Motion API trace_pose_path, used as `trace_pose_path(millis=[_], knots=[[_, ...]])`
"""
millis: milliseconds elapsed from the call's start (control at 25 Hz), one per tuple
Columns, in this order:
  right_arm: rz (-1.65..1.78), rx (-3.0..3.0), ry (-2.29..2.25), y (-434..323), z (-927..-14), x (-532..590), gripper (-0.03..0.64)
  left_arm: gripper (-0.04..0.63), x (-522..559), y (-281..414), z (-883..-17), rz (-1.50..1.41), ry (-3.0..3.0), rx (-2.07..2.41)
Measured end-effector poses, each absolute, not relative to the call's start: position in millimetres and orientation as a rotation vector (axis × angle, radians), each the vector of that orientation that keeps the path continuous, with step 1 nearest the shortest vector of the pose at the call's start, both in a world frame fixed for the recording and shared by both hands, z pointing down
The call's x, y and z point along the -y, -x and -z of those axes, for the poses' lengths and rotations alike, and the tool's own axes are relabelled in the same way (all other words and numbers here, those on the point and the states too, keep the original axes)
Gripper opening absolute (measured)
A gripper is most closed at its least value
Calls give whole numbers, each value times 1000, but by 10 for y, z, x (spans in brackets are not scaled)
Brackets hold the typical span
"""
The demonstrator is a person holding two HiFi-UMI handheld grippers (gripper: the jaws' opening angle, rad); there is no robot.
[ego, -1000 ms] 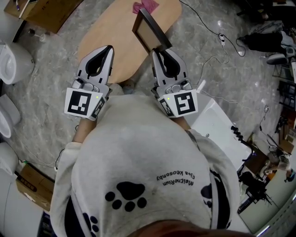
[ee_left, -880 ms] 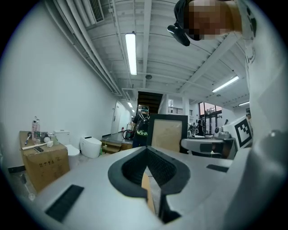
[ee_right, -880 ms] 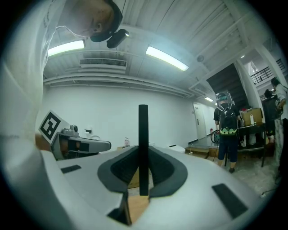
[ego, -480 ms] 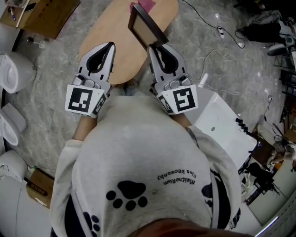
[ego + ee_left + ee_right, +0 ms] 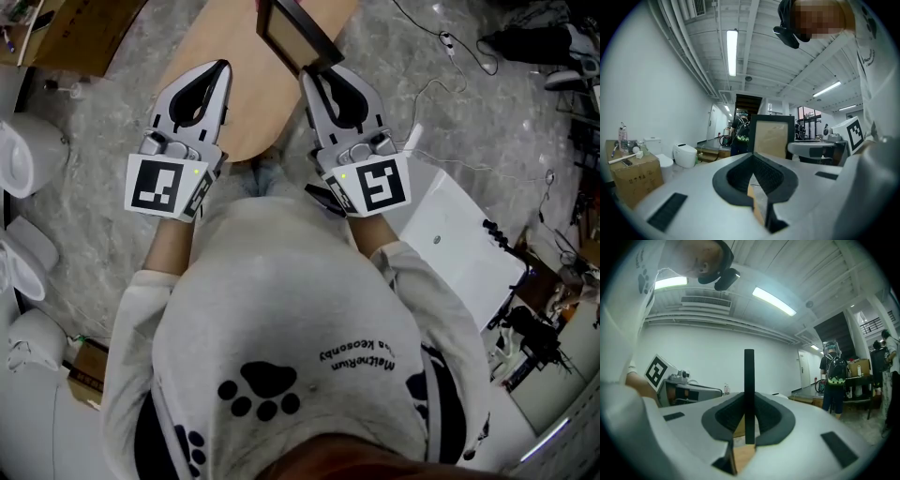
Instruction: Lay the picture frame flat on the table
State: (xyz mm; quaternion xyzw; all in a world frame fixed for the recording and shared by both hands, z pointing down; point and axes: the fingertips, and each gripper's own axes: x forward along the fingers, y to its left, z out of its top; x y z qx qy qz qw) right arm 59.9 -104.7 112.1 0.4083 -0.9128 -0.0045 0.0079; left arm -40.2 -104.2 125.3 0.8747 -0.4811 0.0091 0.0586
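Observation:
A dark-rimmed picture frame (image 5: 292,36) with a tan panel stands upright over the oval wooden table (image 5: 234,108), its top cut off by the head view's upper edge. My right gripper (image 5: 317,77) is shut on the frame's near edge. In the right gripper view the frame (image 5: 749,380) shows edge-on as a black bar clamped between the jaws. My left gripper (image 5: 222,67) hovers over the table's left part, shut and holding nothing. From the left gripper view (image 5: 752,155) the frame (image 5: 771,136) shows its tan face to the right.
A cardboard box (image 5: 66,28) and white toilets (image 5: 23,141) stand at the left. A white case (image 5: 459,253) lies on the floor at the right, with cables (image 5: 441,66) beyond it. A person with a backpack (image 5: 834,376) stands far off.
Both grippers have moved forward, toward the top of the head view, and the frame went with the right one. Neither gripper's jaws changed.

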Motion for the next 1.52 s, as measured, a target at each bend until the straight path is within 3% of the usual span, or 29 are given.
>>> trace_pose_path(millis=[1520], knots=[[-187, 2837, -1146, -587, -2643, 1201, 67, 9, 1213, 367, -2795, -177, -2524, 1354]])
